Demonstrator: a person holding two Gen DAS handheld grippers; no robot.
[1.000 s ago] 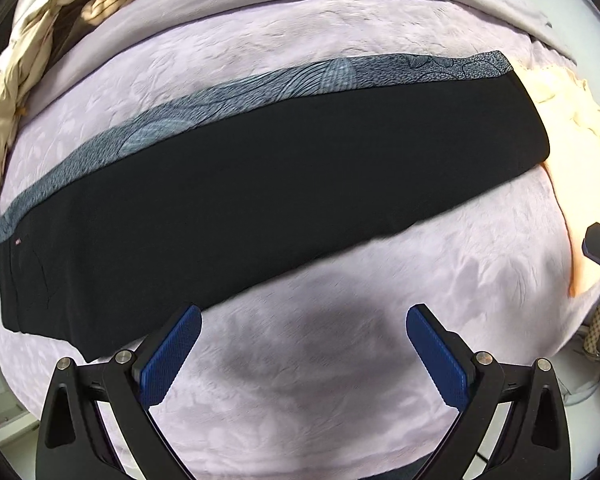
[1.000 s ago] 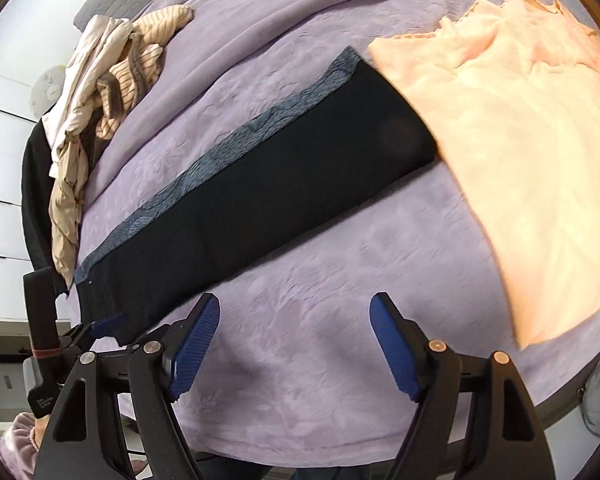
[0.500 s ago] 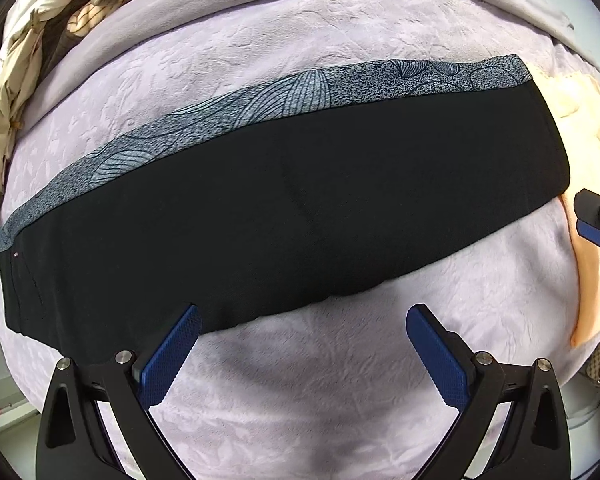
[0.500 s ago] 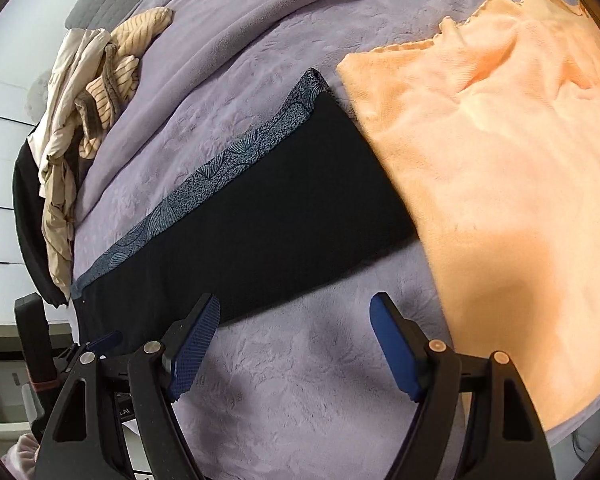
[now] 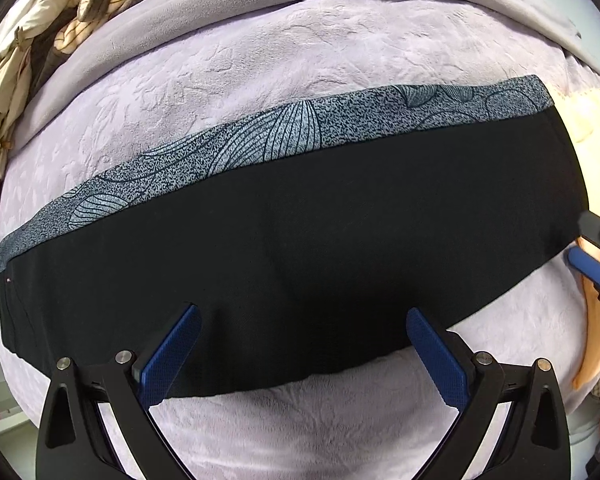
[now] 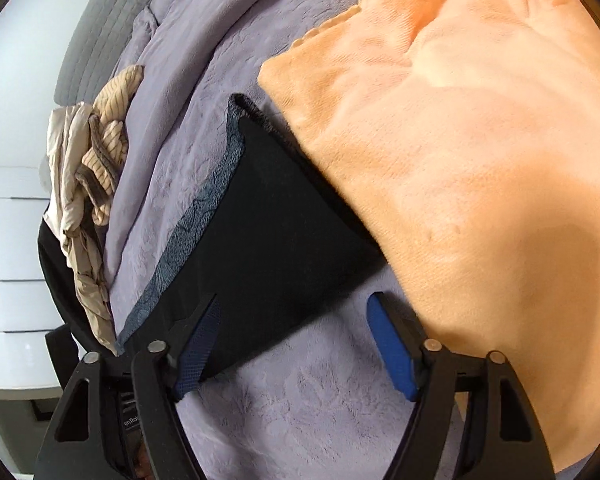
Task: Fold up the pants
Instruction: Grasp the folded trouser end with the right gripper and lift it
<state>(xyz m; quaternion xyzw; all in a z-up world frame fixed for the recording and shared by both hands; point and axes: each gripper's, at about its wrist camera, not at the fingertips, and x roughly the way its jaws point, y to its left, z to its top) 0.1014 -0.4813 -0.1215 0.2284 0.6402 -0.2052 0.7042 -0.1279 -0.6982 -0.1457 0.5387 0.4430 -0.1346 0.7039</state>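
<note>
Plenty of bare lilac plush bedspread (image 5: 340,432) near the long black folded pants (image 5: 300,248). Right end's tight though: fuzzy peach blanket (image 6: 480,180) butts against it. Crumpled beige striped clothes (image 6: 96,184) crowd the far left.

left tool (image 5: 300,354) nearer pants (image 5: 300,240) | right tool (image 6: 296,344) lower, closing

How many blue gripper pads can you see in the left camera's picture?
3. Two belong to the left gripper, over the near edge of the black pants. One belongs to the right gripper at the picture's right edge; its other pad is hidden.
</note>
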